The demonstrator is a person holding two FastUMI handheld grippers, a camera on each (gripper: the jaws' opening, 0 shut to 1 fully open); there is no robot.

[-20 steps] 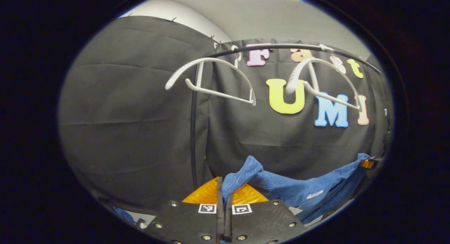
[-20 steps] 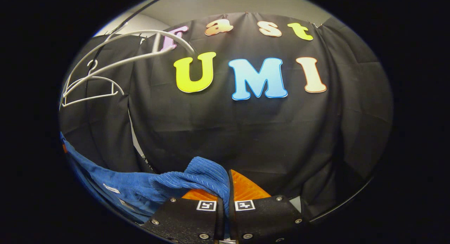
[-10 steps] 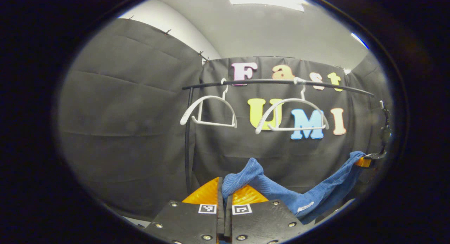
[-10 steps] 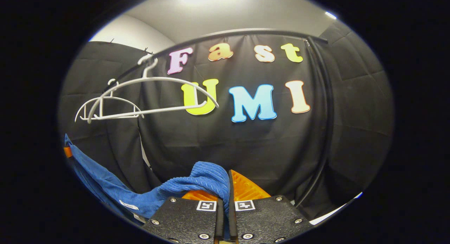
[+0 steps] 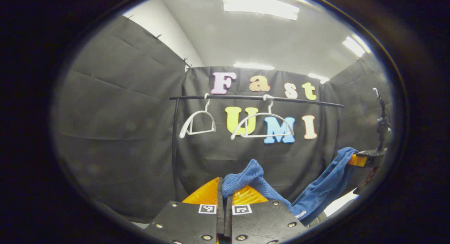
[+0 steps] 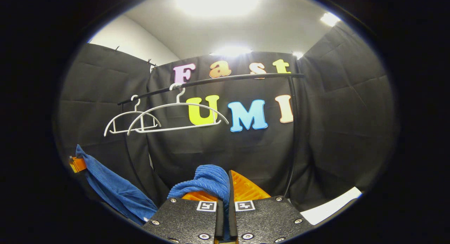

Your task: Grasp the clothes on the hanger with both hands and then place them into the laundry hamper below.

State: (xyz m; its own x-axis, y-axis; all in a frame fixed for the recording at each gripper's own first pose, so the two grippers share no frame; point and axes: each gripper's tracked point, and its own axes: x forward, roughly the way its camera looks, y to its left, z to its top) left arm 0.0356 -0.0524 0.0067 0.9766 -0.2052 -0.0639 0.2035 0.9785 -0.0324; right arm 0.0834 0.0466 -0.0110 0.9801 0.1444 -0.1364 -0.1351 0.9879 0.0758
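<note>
A blue ribbed garment (image 5: 281, 194) hangs slack between my two grippers. My left gripper (image 5: 223, 187) is shut on one end of it, with a fold bunched above its fingers. My right gripper (image 6: 225, 187) is shut on the other end (image 6: 207, 182). In the left gripper view the right gripper (image 5: 362, 160) shows at the far right, holding the cloth. In the right gripper view the left gripper (image 6: 78, 164) shows at the far left, with the garment (image 6: 116, 191) drooping from it. Two bare white hangers (image 5: 262, 126) (image 5: 197, 123) hang on the black rail (image 5: 256, 97) ahead.
The rail stands on black posts (image 5: 174, 145) (image 6: 291, 131) in front of the booth's cloth wall. Both hangers (image 6: 175, 117) (image 6: 132, 122) hang well above and beyond my fingers. A pale strip of floor or surface (image 6: 330, 205) shows at the lower right.
Both grippers have drawn back from the rail with the garment; the hangers and rail look smaller and farther. The hangers, tilted earlier, now hang level. More ceiling is in view.
</note>
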